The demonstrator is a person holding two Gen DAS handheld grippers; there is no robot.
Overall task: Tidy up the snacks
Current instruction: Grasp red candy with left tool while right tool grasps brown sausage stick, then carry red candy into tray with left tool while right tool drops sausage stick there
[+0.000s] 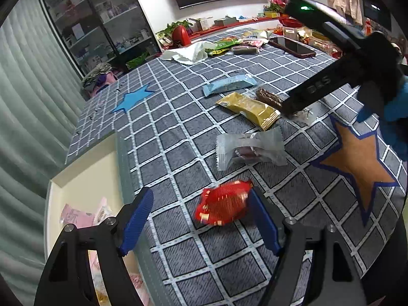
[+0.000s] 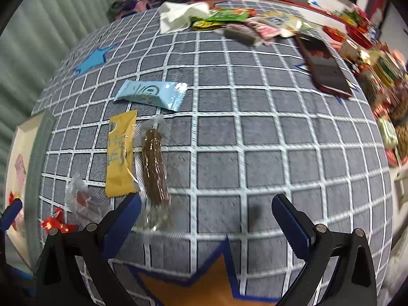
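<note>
The left gripper [image 1: 201, 219] is spread wide, holding nothing; the red candy [image 1: 223, 204] lies on the checked cloth [image 1: 178, 132] between its fingers, against the right one. The right gripper [image 2: 205, 214] gapes empty beside the brown bar [image 2: 154, 163].

The left tongs [image 1: 200, 219] were spread wide and held low, their blue ribbed fingers [image 1: 137, 219] angled outward from the black frame with nothing pinched between them. The right tongs [image 2: 206, 219] stood just as wide apart, tilted downward, gripping nothing. Seen from the left wrist camera, the right tool came in from the upper right, steered by a hand [image 1: 390, 117] in a blue glove.
</note>
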